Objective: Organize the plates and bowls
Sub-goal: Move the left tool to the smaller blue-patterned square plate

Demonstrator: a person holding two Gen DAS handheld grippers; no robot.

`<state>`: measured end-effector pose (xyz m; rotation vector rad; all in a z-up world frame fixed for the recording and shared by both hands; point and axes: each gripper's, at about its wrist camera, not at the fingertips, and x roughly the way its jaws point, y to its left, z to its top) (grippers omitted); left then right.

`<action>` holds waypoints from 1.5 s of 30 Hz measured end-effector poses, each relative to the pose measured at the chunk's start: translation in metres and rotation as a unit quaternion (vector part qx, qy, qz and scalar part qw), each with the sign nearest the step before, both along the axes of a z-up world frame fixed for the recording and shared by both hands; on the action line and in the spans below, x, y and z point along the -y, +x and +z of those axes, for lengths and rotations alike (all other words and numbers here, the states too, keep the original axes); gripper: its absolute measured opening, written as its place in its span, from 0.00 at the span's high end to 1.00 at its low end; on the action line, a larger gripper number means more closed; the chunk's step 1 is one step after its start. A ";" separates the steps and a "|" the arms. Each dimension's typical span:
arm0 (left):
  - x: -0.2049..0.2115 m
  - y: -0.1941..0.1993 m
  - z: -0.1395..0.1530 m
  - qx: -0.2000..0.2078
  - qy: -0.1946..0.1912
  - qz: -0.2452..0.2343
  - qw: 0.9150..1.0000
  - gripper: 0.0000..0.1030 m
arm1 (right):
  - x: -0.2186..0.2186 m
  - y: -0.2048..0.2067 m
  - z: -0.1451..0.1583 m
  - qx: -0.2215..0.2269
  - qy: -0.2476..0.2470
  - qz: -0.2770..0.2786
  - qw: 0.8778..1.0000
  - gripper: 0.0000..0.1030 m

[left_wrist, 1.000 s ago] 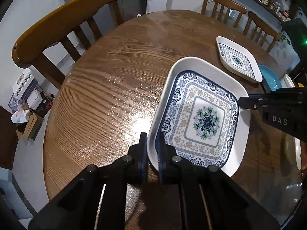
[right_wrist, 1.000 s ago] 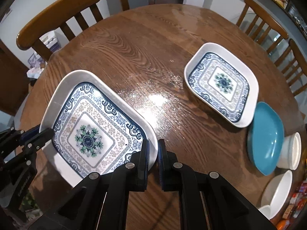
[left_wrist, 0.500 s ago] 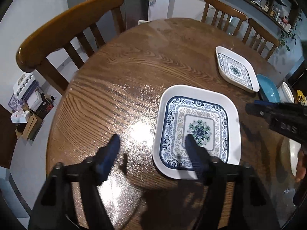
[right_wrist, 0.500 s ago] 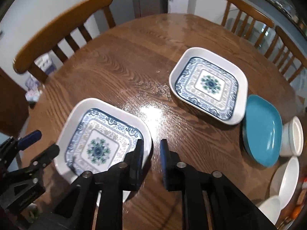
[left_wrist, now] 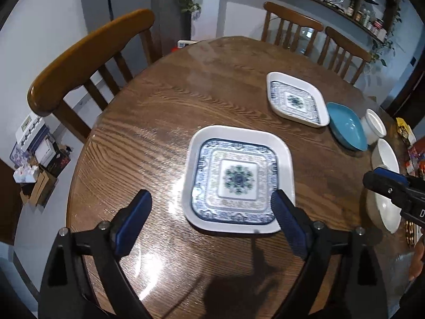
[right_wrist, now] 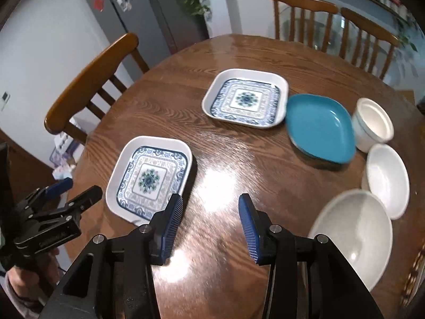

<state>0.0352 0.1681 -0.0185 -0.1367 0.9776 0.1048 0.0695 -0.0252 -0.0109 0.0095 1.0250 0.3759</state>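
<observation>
A square white plate with a blue pattern (left_wrist: 239,178) (right_wrist: 150,176) lies flat on the round wooden table (left_wrist: 159,122), free of both grippers. My left gripper (left_wrist: 212,223) hovers above its near edge, jaws opening wide with nothing pinched. My right gripper (right_wrist: 208,226) is off to the plate's right over bare wood, its jaws opening and empty. A second patterned plate (right_wrist: 245,98) (left_wrist: 294,101) lies farther back beside a teal plate (right_wrist: 318,127) (left_wrist: 345,127).
A white cup (right_wrist: 373,122) and two white bowls (right_wrist: 386,178), (right_wrist: 353,234) stand along the table's right edge. Wooden chairs (left_wrist: 87,55) (right_wrist: 305,13) ring the table. Boxes sit on the floor at left (left_wrist: 39,159). A fridge stands behind.
Both grippers let go of the patterned plate, which now lies flat on the table. Both lifted and backed off; the right one swung to the right and its jaws spread.
</observation>
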 end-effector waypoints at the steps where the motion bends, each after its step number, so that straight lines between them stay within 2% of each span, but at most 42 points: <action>1: 0.004 -0.001 0.003 0.004 0.002 -0.005 1.000 0.10 | 0.005 -0.002 0.002 0.002 0.002 -0.004 1.000 0.56; 7: 0.031 -0.007 0.016 0.020 0.014 -0.036 0.999 0.05 | 0.032 -0.019 0.013 0.013 0.010 -0.030 0.999 0.56; 14: 0.054 -0.010 0.028 0.030 0.026 -0.065 0.997 0.05 | 0.061 -0.035 0.029 0.032 0.015 -0.051 0.998 0.56; 20: 0.072 0.000 0.054 0.048 0.034 -0.090 0.994 0.05 | 0.083 -0.036 0.057 0.057 0.016 -0.068 0.996 0.56; 23: 0.074 0.009 0.074 0.063 0.031 -0.098 0.993 0.05 | 0.090 -0.030 0.072 0.070 0.019 -0.075 0.995 0.56; 27: 0.074 0.026 0.103 0.093 0.045 -0.097 0.990 0.05 | 0.092 -0.016 0.091 0.087 0.011 -0.081 0.993 0.56; 33: 0.076 0.061 0.123 0.110 0.052 -0.106 0.987 0.04 | 0.085 0.021 0.104 0.091 0.009 -0.077 0.993 0.56; 36: 0.073 0.083 0.117 0.107 0.057 -0.100 0.988 0.04 | 0.080 0.049 0.102 0.082 0.006 -0.074 0.994 0.56; 39: 0.067 0.113 0.095 0.088 0.054 -0.096 0.990 0.04 | 0.069 0.081 0.089 0.068 -0.009 -0.074 0.995 0.56; 45: 0.060 0.164 0.036 0.036 0.049 -0.092 0.994 0.05 | 0.052 0.149 0.032 0.004 -0.013 -0.074 0.997 0.56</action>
